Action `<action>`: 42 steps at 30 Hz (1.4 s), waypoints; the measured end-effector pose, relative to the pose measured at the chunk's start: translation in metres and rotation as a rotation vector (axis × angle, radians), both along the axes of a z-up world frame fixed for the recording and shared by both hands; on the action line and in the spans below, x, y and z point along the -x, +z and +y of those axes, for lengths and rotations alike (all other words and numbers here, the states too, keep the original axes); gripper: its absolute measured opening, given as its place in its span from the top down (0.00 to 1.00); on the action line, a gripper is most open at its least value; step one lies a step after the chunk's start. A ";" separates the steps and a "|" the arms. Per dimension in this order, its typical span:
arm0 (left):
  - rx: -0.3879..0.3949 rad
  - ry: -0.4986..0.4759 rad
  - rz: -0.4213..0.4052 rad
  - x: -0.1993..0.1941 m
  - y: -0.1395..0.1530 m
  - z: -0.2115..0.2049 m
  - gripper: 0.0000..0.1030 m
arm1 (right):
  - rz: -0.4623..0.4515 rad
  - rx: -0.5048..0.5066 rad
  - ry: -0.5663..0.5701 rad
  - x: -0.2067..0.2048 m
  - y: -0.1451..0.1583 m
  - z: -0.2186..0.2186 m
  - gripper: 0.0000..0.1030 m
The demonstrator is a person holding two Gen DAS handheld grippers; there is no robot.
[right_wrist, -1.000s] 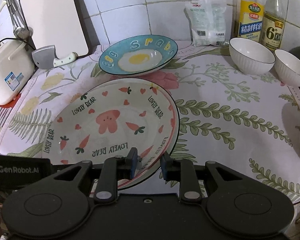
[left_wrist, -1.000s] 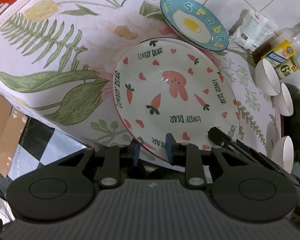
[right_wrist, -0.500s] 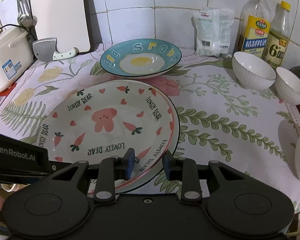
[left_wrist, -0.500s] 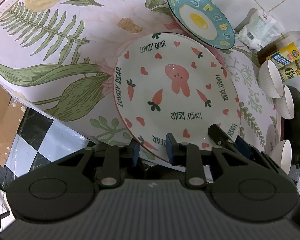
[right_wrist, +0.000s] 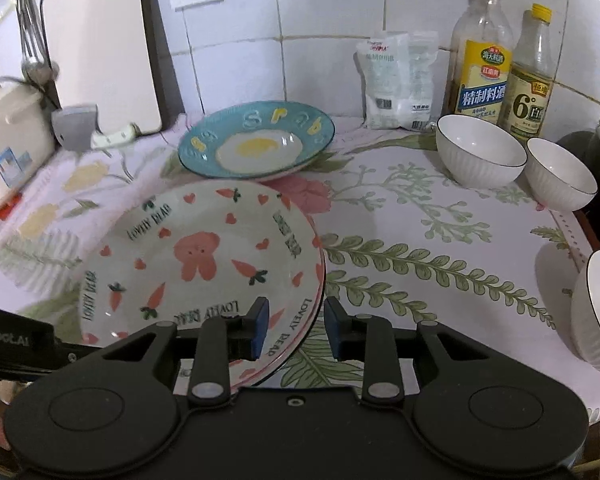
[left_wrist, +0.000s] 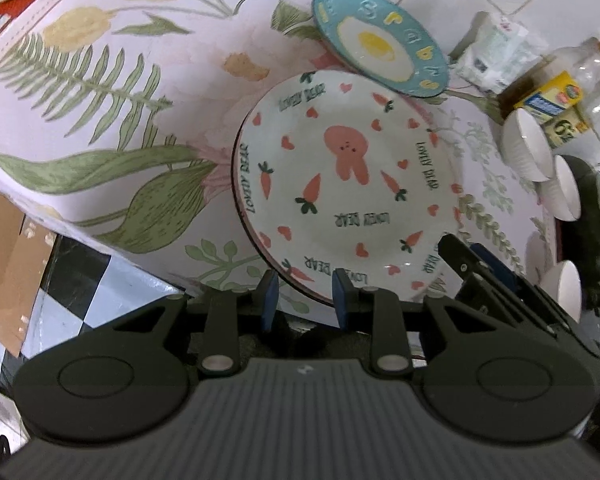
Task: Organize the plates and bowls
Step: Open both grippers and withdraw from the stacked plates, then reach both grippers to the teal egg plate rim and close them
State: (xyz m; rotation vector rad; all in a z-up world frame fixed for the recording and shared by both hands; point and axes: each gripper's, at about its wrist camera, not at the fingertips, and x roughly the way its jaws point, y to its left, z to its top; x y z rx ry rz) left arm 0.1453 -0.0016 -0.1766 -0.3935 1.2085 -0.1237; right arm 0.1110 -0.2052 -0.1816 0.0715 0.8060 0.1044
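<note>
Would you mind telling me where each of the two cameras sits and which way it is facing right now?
Left wrist: sits on the left gripper, looking steeply down at the carrot plate near the counter's front edge; its own fingers and the right gripper show.
Right wrist: sits on the right gripper, facing the tiled wall across the counter; its own fingers show.
Shared: the carrot plate, blue egg plate, white bowls and bottles.

Plates and bowls on our tabletop (right_wrist: 440, 240)
We see two stacked rabbit plates (right_wrist: 204, 264), a blue egg plate (right_wrist: 256, 140) just behind, and three white bowls (right_wrist: 480, 152) upright at the right.
</note>
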 end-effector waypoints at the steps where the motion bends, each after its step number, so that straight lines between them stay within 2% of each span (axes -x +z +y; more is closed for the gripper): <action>1: 0.000 -0.011 -0.010 0.001 0.005 0.001 0.74 | -0.005 -0.026 0.011 0.002 0.004 -0.004 0.66; 6: -0.025 -0.076 -0.090 0.007 0.034 0.007 0.73 | -0.046 -0.147 0.078 0.010 0.035 -0.024 0.64; 12: -0.057 -0.152 -0.178 0.006 0.071 0.015 0.71 | -0.128 -0.169 0.128 0.018 0.078 -0.041 0.55; 15: -0.074 -0.185 -0.211 0.002 0.086 0.020 0.62 | -0.161 -0.190 0.149 0.017 0.096 -0.052 0.43; 17: -0.097 -0.212 -0.243 -0.001 0.096 0.022 0.60 | -0.184 -0.200 0.166 0.013 0.105 -0.059 0.35; 23: -0.130 -0.262 -0.324 -0.021 0.106 0.026 0.51 | -0.241 -0.206 0.213 -0.005 0.119 -0.071 0.31; 27: -0.146 -0.268 -0.384 -0.040 0.102 0.025 0.44 | -0.320 -0.191 0.246 -0.018 0.115 -0.072 0.28; 30: -0.150 -0.264 -0.431 -0.056 0.095 0.023 0.36 | -0.332 -0.175 0.263 -0.035 0.104 -0.072 0.18; 35: -0.167 -0.249 -0.471 -0.086 0.072 0.018 0.30 | -0.243 -0.253 0.256 -0.080 0.077 -0.079 0.18; 42: -0.268 -0.270 -0.541 -0.134 0.029 0.006 0.26 | -0.096 -0.309 0.250 -0.141 0.033 -0.087 0.18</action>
